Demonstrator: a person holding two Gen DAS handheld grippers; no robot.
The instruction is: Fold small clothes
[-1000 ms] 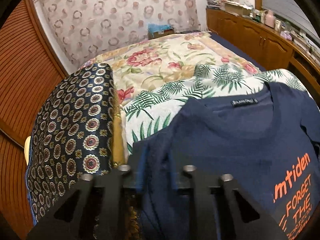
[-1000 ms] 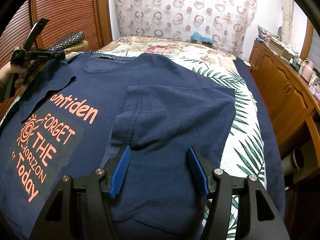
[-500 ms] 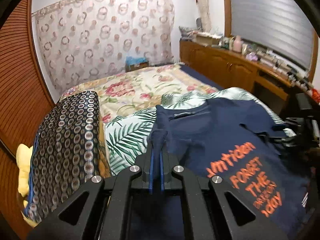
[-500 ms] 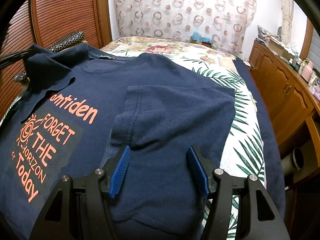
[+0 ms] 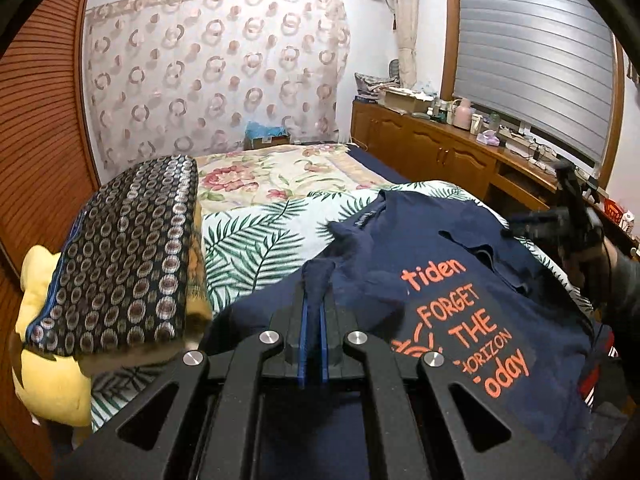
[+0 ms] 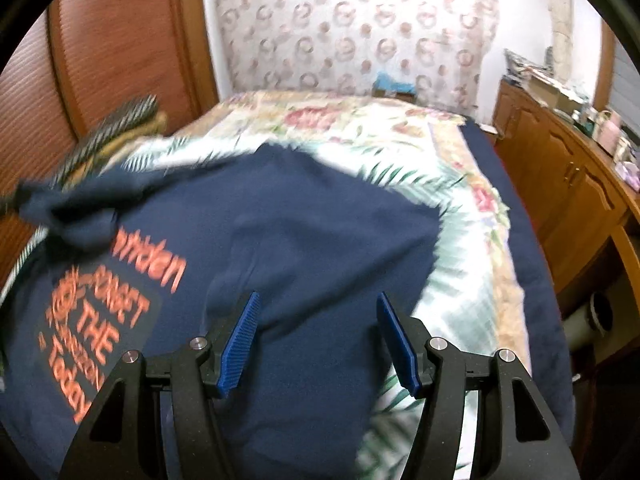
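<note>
A navy T-shirt (image 5: 460,280) with orange lettering lies front up on the bed; it also shows in the right wrist view (image 6: 320,232). My left gripper (image 5: 314,300) is shut on the shirt's left sleeve (image 5: 320,276) and holds it lifted over the chest print. The lifted sleeve shows bunched at the left of the right wrist view (image 6: 76,216). My right gripper (image 6: 320,332) is open and empty above the shirt's right side, which is folded inward. It shows blurred at the right of the left wrist view (image 5: 568,220).
The bed has a palm-leaf sheet (image 5: 256,240) and a floral cover (image 5: 272,172). A patterned dark cushion (image 5: 120,248) on a yellow pillow (image 5: 48,344) lies along the left edge. Wooden cabinets (image 6: 568,184) run along the right side. A wooden wall (image 6: 120,60) stands at left.
My left gripper has carried the pinched sleeve up and inward over the shirt's print. My right gripper stayed open, then lifted and drew back; its view is now blurred.
</note>
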